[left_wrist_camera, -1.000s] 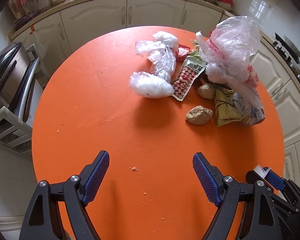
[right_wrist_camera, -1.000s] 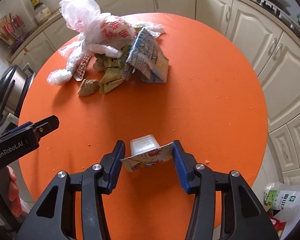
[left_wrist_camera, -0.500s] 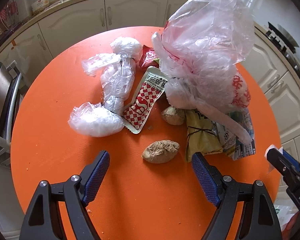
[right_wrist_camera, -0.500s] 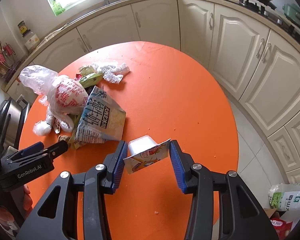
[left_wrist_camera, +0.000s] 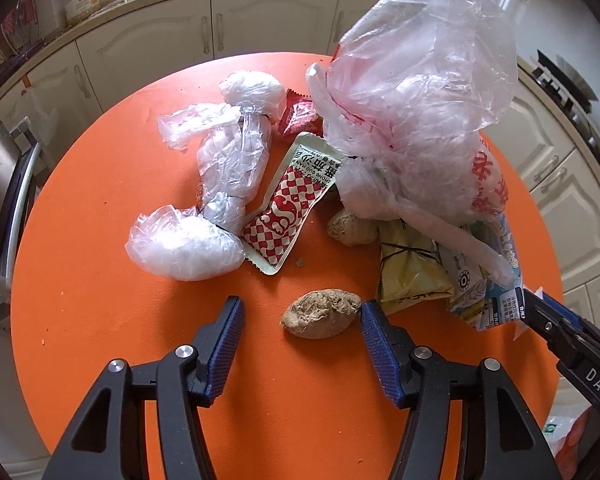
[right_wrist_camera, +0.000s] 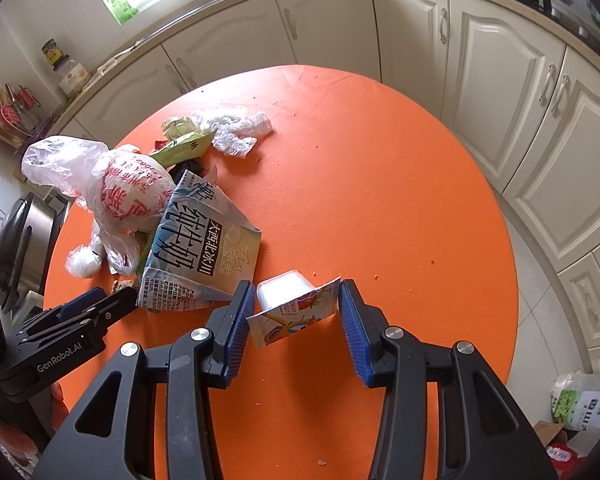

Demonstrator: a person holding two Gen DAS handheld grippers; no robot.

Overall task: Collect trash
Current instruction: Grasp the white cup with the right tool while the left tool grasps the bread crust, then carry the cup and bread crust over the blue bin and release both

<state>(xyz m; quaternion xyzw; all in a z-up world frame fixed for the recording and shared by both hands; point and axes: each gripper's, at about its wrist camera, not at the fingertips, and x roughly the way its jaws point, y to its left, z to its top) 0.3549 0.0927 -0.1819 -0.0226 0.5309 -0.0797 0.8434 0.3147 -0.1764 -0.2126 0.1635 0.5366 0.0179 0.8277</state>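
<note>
A pile of trash lies on the round orange table (left_wrist_camera: 100,300). In the left wrist view my left gripper (left_wrist_camera: 302,320) is open with its jaws on either side of a brown crumpled lump (left_wrist_camera: 320,314); the right finger is close to it. Beyond lie a red-checkered sachet (left_wrist_camera: 292,204), clear plastic bags (left_wrist_camera: 188,244) and a large plastic bag with red print (left_wrist_camera: 420,120). My right gripper (right_wrist_camera: 298,312) is shut on a small white yogurt cup (right_wrist_camera: 284,292) with its peeled lid, held above the table (right_wrist_camera: 380,200) next to a blue milk carton (right_wrist_camera: 196,252).
Cream kitchen cabinets (right_wrist_camera: 480,60) ring the table. A second brown lump (left_wrist_camera: 350,228) and a yellow wrapper (left_wrist_camera: 410,272) lie by the big bag. A green wrapper (right_wrist_camera: 184,146) and crumpled plastic (right_wrist_camera: 236,128) sit at the far side. Bags (right_wrist_camera: 584,400) lie on the floor at right.
My left gripper has moved forward to the pile and narrowed around the brown lump. My right gripper, still holding the cup, has lifted and moved toward the milk carton.
</note>
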